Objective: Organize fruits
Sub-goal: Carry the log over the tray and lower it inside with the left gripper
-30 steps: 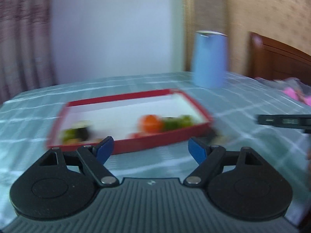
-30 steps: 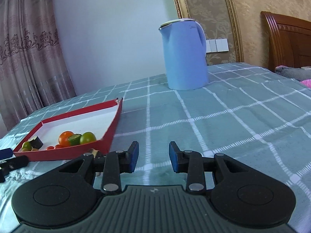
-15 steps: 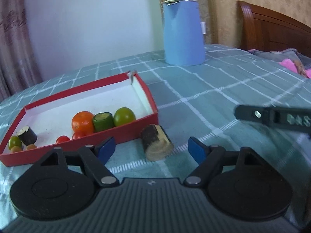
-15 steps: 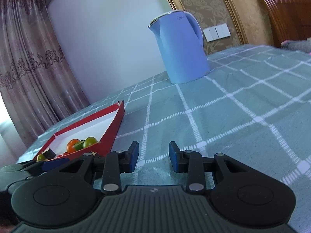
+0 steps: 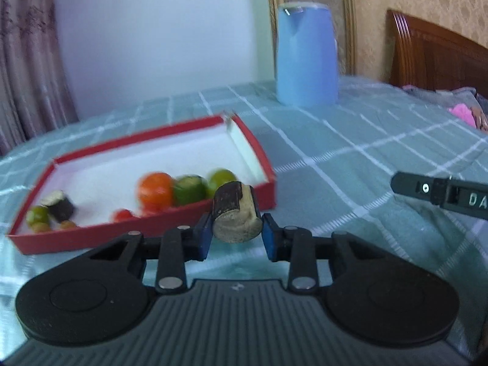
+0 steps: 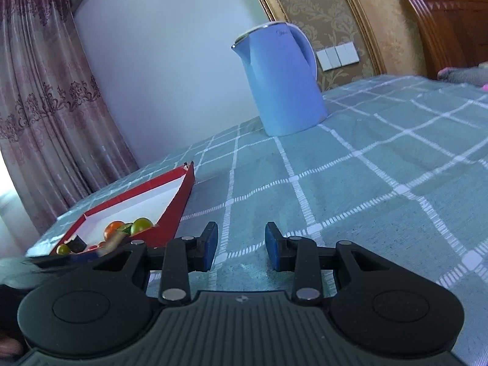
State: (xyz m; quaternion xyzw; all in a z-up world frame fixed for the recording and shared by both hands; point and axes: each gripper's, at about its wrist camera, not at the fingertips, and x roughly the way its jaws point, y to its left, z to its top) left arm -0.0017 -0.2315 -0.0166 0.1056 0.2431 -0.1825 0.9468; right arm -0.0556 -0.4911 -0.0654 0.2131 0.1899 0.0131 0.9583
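The left tool [image 5: 234, 238] was closing on a short log-shaped piece [image 5: 236, 213], dark-skinned with a pale cut face, which lay between the blue pads [image 5: 203, 238] and just outside the near wall of the red tray [image 5: 268, 180]. Both pads were seen against its sides, and it seemed to stand slightly clear of the desk [image 5: 350, 164].

Risks were judged as follows. The piece was held near the pad tips, on a rounded surface, so it could be rolled or squeezed out during a lift. The tray wall lay directly ahead and could be struck if the piece was carried across too low. The fruit already in the tray, an orange one [image 5: 155, 187] and green ones [image 5: 189, 189], could be knocked by a hard drop.

The left tool was pointed forward and moderately downward toward the tray. The right tool [image 6: 241, 244] was held low over the desk [image 6: 366, 183] to the right of the tray [image 6: 186, 195], narrowly parted with nothing between its pads.
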